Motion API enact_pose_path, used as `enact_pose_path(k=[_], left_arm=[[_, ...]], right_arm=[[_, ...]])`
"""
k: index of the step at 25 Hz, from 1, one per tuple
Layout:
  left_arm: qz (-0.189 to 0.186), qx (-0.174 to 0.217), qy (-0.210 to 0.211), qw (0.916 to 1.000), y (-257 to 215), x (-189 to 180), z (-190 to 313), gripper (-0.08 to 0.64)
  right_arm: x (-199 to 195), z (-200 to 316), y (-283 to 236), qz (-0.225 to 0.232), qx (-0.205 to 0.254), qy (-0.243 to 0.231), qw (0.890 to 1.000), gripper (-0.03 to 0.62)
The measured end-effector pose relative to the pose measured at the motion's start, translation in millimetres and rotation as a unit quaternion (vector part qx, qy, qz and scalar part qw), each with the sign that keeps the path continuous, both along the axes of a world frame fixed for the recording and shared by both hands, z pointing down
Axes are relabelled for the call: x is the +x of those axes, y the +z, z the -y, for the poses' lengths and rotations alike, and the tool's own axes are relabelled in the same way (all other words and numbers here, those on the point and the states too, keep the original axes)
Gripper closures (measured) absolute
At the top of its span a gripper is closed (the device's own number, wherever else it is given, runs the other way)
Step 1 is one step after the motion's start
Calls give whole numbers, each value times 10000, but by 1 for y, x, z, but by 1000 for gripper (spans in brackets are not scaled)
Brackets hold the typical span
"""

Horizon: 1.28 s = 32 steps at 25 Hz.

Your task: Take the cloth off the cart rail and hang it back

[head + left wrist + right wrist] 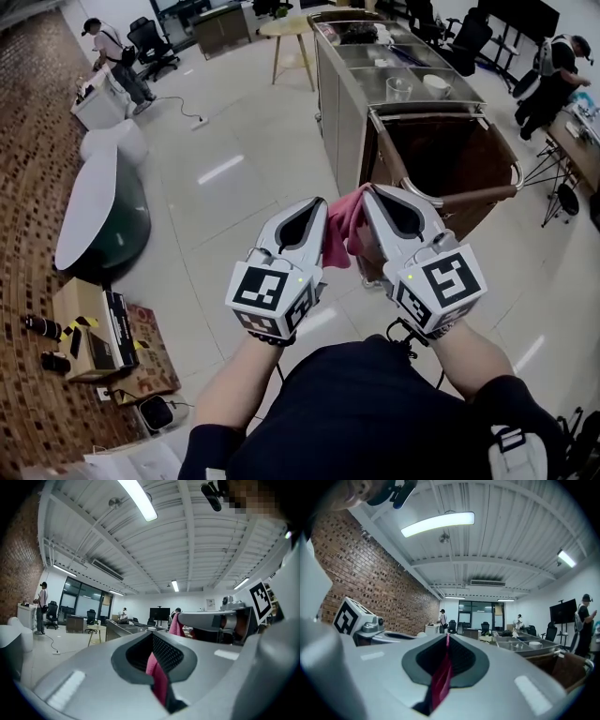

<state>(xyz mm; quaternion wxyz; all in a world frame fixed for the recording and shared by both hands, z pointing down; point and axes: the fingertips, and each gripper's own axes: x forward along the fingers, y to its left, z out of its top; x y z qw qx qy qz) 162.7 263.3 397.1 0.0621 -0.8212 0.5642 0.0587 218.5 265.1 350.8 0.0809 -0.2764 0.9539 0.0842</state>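
Note:
A pink cloth [343,228] hangs bunched between my two grippers, held up in front of me and short of the cart. My left gripper [317,208] is shut on the cloth's left part; pink fabric shows pinched in its jaws [157,676]. My right gripper [371,199] is shut on the right part, with a pink strip [440,681] clamped between its jaws. The cart's rail [441,110] runs around a brown bag [450,159] just beyond the grippers, and no cloth lies on it.
The steel cart top [394,66] carries a glass jar [397,89] and a white bowl [437,85]. A round wooden table [286,28] stands behind it. White and green seating [98,211] lies at left. People work at far left [112,56] and far right [553,80].

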Motion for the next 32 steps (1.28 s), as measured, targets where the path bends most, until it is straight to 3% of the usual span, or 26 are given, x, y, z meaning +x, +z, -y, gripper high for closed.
enact_pose_path(k=[14,32], left_arm=[[0,-77,-206,9998,7,-98,53,558],[22,-263,-237,9994,-10,-193,227,558]], right_arm=[[-94,58,10,-29,-80,-165,9998,580],[-179,221,-9,47,-180,-50,9998,580]])
